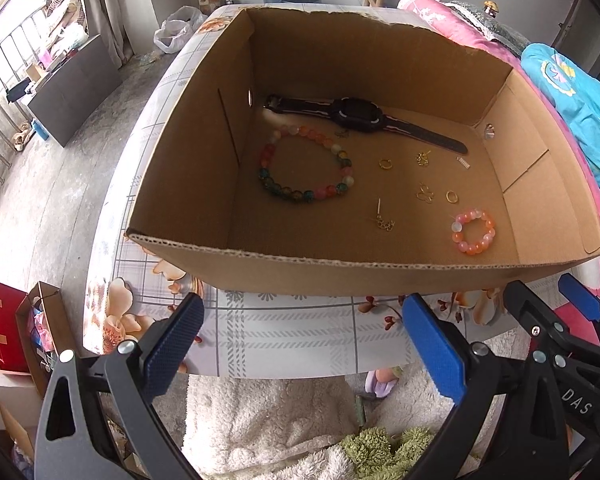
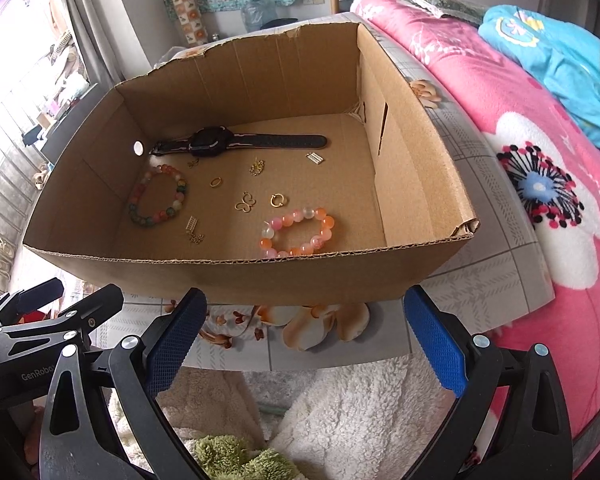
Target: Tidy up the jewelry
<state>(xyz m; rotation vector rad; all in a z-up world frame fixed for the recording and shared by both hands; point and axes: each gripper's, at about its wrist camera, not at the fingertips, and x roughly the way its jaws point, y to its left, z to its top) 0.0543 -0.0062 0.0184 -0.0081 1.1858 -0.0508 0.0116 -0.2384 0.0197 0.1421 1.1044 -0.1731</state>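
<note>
An open cardboard box [image 1: 340, 276] [image 2: 236, 276] stands on a small floral-cloth table [image 1: 284, 332]. Inside lie a black watch [image 1: 358, 116] [image 2: 216, 142], a large multicoloured bead bracelet [image 1: 306, 164] [image 2: 158, 196], a small pink-orange bead bracelet [image 1: 473, 231] [image 2: 298, 232], gold rings [image 1: 385, 163] [image 2: 277, 200], butterfly charms [image 1: 424, 194] [image 2: 245, 203] and several other small gold pieces. My left gripper [image 1: 304, 344] hangs open before the box's near wall, nothing between its fingers. My right gripper [image 2: 304, 340] is likewise open and empty, beside the left one.
A bed with a pink flowered blanket [image 2: 540, 184] and a blue garment [image 1: 576, 96] runs along the right. White fluffy fabric [image 1: 276, 416] lies below the table's front edge. Red and brown paper bags [image 1: 16, 332] stand on the floor at left.
</note>
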